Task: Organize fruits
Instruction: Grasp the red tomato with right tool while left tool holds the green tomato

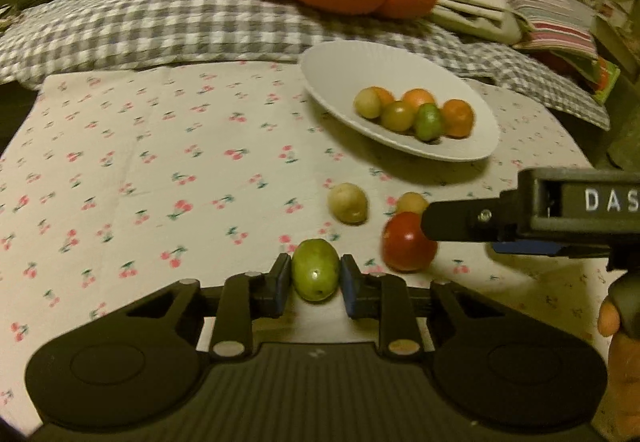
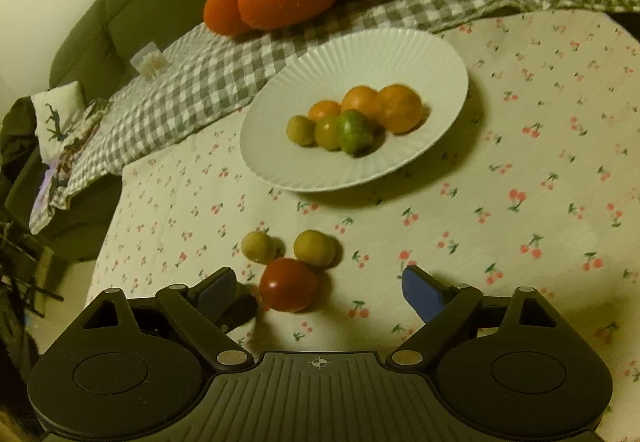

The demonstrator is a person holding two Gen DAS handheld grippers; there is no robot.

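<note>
Left wrist view: my left gripper brackets the green fruit on the cloth, pads beside it, contact unclear. My right gripper, spread wide, has the red fruit left of center. Plate lies ahead-right.

1. we see a bench under a cherry-print cloth.
2. on the cloth rests a white plate.
3. near it lie two yellow-green fruits and a red fruit.

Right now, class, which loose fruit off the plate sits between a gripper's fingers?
The green fruit, between the left gripper fingers; the red one and two yellowish ones lie free.
</note>
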